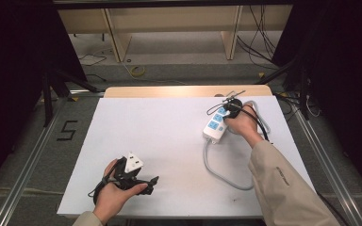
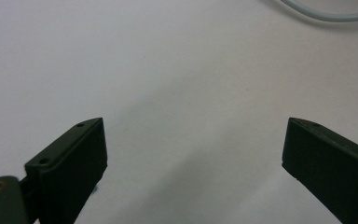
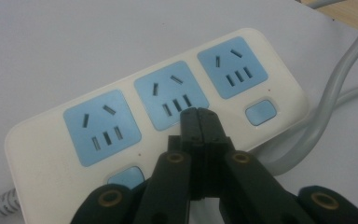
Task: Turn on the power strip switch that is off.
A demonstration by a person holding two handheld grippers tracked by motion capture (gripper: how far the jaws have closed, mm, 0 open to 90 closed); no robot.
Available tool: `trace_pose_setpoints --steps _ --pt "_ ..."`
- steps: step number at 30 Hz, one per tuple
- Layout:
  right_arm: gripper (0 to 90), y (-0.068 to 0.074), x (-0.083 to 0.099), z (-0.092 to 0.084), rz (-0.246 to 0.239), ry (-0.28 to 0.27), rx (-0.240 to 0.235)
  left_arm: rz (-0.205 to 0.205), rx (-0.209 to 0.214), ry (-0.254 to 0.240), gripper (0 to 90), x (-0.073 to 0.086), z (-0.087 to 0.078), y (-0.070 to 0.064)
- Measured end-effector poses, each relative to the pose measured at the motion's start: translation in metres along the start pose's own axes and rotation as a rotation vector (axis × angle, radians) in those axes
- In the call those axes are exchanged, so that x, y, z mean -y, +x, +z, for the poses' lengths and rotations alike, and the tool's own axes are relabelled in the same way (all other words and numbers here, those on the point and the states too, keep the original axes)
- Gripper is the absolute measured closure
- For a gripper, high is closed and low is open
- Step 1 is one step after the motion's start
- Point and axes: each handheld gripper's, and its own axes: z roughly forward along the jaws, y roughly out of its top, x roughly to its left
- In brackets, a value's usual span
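A: Right gripper view had the right tool (image 3: pixel 198 113) with its jaws pressed together and nothing between them, tips resting on or just over the white power strip (image 3: pixel 158 112), at the lower edge of the middle blue socket (image 3: pixel 170 95).

B: And where was the strip itself?

A: Flat on the white tabletop (image 1: pixel 160 141), toward its far right part, with its grey cable (image 1: pixel 219 172) looping from the strip's near end back toward the person. High view showed the right hand (image 1: pixel 242 123) lying just beside the strip.

B: What about the other side?

A: The left tool (image 1: pixel 143 181) sat well apart from the strip, near the front left of the tabletop. Its jaws stood wide apart with bare tabletop between them, so it gripped nothing. A curve of the grey cable showed beyond it in the left gripper view.

B: So how far along would you say it was?

A: Early, I'd judge. All three sockets were empty and no plug was visible anywhere. The closed tips looked placed to steady or press the strip, or perhaps to reach one of the small blue switches (image 3: pixel 261 112), though I couldn't tell which. Any shifting, pressing or lifting of the strip seemed not yet done.
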Motion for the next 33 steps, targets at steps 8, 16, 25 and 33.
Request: trace_pose_setpoints --steps 8,16,25,33 --pt "90.0 0.0001 0.0 0.0 0.0 0.0 0.001 0.001 0.0 0.0 6.1 0.0001 -0.0003 0.0002" --pt "90.0 -0.0001 0.0007 -0.0001 -0.007 -0.007 -0.002 0.004 -0.002 0.002 6.1 0.0 -0.0008 0.0009" --pt "90.0 -0.0011 0.0018 -0.0003 0.005 -0.015 -0.005 0.002 -0.002 0.0 6.1 0.0001 -0.0007 0.001" --pt "90.0 -0.0014 0.0029 -0.0003 0.011 -0.024 -0.006 0.004 -0.002 0.002 6.1 -0.0001 -0.0009 0.0009"
